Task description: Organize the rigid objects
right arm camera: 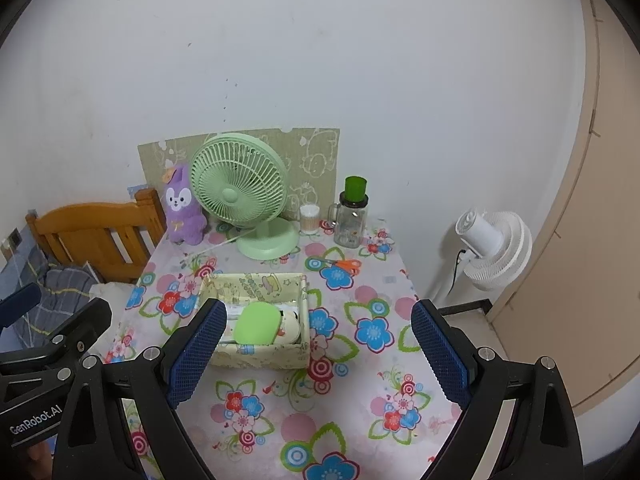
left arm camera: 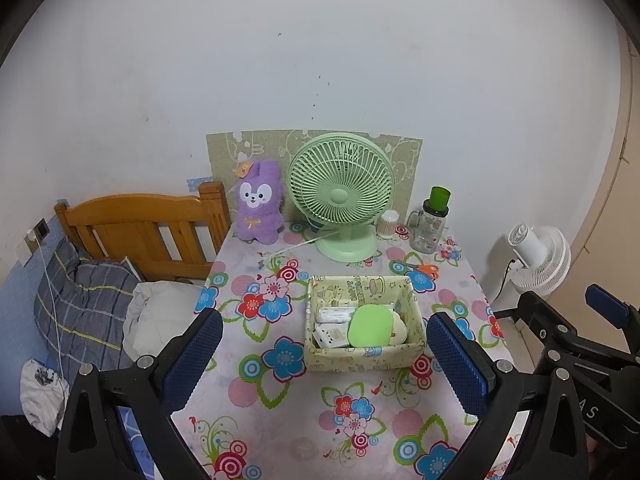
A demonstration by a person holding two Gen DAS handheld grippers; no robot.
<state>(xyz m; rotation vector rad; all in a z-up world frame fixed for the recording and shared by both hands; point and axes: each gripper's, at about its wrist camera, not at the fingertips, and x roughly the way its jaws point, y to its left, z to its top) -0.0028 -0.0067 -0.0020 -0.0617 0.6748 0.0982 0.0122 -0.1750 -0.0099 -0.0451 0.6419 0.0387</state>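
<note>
**Q:** Two grippers appear; how do they stand?

**A:** Both are held above the near part of the table (left arm camera: 224, 364), which is covered by a flowered cloth. The left gripper (left arm camera: 324, 354) has its blue-padded fingers (left arm camera: 196, 356) spread wide, with nothing between them. The right gripper (right arm camera: 318, 350) is likewise spread and empty; in the left wrist view it shows at the right edge (left arm camera: 600, 320).

**Q:** Where are the rigid objects?

**A:** A pale yellow patterned box (left arm camera: 362, 356) sits at mid-table. Inside it, a light green rounded case (left arm camera: 370, 326) leans over a cream round item (left arm camera: 400, 330), with white packets (left arm camera: 334, 324) to its left. In the right wrist view the box (right arm camera: 260, 358) lies partly behind the left finger, the green case (right arm camera: 256, 324) visible inside.

**Q:** What lies outside the box?

**A:** Orange-handled scissors (left arm camera: 424, 269) lie flat on the cloth, behind and to the right of the box, apart from it.

**Q:** And along the wall?

**A:** From left to right: a purple plush rabbit (left arm camera: 258, 204), a green desk fan (left arm camera: 342, 196), a small container of cotton swabs (left arm camera: 388, 224), and a glass jar (left arm camera: 430, 228) with a green lid. A wooden bed frame (left arm camera: 148, 228) adjoins the table on the left; a white fan (left arm camera: 536, 258) stands on the floor to the right.
</note>
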